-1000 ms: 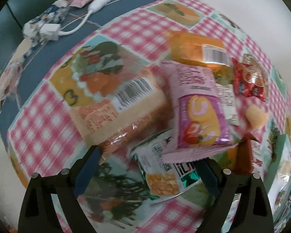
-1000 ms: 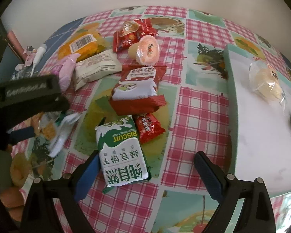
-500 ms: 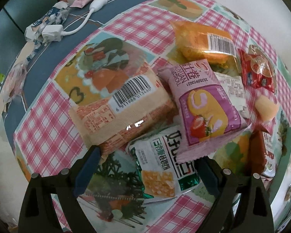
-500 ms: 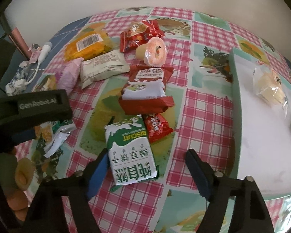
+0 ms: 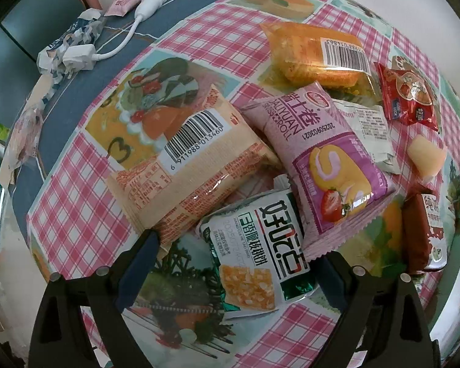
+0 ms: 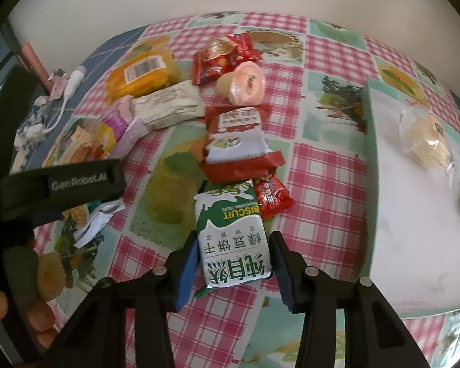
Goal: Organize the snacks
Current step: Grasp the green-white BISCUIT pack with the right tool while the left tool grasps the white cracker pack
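Observation:
My right gripper [image 6: 233,260] points down at a green and white biscuit packet [image 6: 233,239] on the checked tablecloth. Its jaws are closing, and both blue pads meet the packet's long sides. My left gripper [image 5: 233,263] stands wide open over a pile of snacks. A green and white cracker packet [image 5: 260,251] lies between its fingers, untouched. A beige packet [image 5: 193,165] with a barcode and a pink Swiss roll packet [image 5: 325,165] lean over that packet. In the right wrist view the left gripper [image 6: 61,184] shows as a black body at the left.
A white tray with a teal rim [image 6: 414,245] sits at the right and holds a clear-wrapped snack [image 6: 426,141]. Red packets [image 6: 239,147], a jelly cup [image 6: 245,84] and an orange cake packet [image 5: 316,55] lie beyond. A white charger cable [image 5: 132,30] lies by the table's far left edge.
The right jaws have closed from wide apart onto the green biscuit packet. The left gripper has drifted slightly over the pile, still wide open.

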`<state>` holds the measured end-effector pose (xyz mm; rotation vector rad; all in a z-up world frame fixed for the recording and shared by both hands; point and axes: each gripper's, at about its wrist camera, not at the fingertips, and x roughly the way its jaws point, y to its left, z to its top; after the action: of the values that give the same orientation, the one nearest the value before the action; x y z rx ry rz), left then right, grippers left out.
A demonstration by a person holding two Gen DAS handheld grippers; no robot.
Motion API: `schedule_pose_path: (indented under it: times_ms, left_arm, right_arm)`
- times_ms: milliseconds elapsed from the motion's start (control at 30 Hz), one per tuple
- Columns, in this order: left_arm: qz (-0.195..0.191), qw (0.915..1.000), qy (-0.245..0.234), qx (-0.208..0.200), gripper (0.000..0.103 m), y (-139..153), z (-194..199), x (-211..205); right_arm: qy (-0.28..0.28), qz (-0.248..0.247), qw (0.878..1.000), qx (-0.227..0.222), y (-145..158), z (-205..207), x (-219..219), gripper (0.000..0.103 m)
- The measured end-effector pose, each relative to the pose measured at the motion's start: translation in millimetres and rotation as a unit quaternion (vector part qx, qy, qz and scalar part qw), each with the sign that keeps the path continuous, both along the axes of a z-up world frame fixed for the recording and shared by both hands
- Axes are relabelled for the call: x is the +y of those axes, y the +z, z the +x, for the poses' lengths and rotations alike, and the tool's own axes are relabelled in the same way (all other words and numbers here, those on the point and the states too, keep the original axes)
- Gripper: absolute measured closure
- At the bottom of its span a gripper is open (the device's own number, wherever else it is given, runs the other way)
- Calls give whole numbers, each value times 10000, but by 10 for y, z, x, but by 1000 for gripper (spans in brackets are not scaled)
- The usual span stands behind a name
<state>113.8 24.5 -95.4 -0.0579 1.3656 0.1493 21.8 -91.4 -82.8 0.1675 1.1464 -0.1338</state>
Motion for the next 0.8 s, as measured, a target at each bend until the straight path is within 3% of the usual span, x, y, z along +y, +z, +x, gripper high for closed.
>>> schedule_pose_path:
  times_ms: [133,500,567,800]
  left_arm:
    - [-123,9999,-13,-22,2,14,-15,58]
    - [-387,9992,122,32,4,24,-55,323]
    - [-368,9993,110,23,9,41,-75,323]
    - [-421,9990,-95,-145,49,179,-149,315]
  right_arm:
    - [-130,4,9999,40,30,-27,-94,57]
    - [-226,16,9996,140,10,-8,-199,57]
    - [-236,17,9996,133,12,-3,-193,57]
    - [-157,39,9999,28,59,-37,-190,60]
